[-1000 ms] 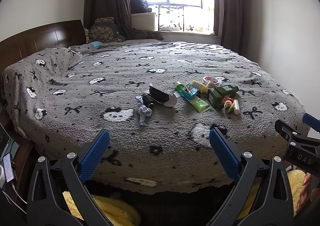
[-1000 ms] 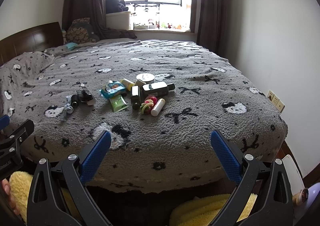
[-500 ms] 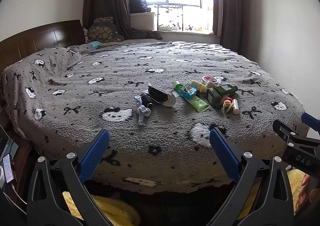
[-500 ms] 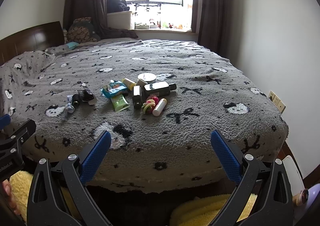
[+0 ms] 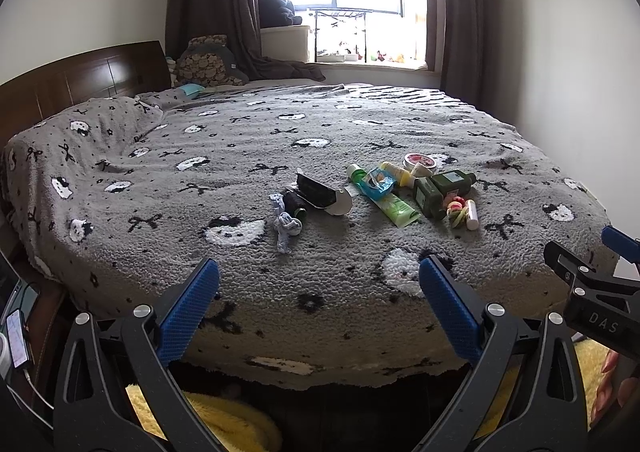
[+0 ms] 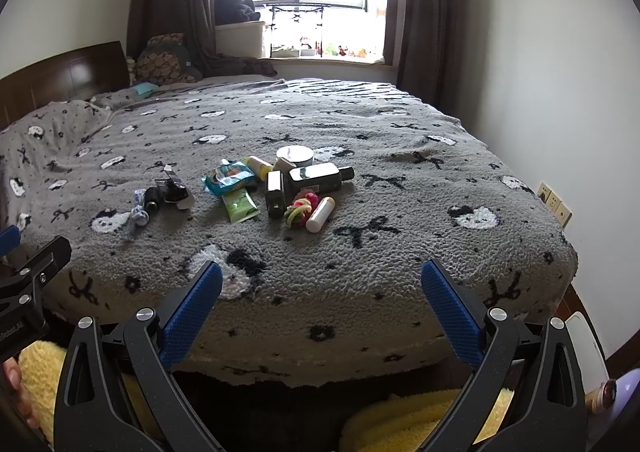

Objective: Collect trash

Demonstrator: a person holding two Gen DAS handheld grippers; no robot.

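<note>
Both the left hand-held gripper (image 5: 318,284) and right hand-held gripper (image 6: 320,286) gape wide, empty, before the grey patterned fleece bed (image 6: 400,252) bearing a crumpled blue plastic wrapper (image 6: 228,175).

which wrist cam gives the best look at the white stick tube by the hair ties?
Right wrist: the white stick tube lies nearer the centre, full length visible beside the hair ties. Left wrist shows it smaller, off to the right.
</note>
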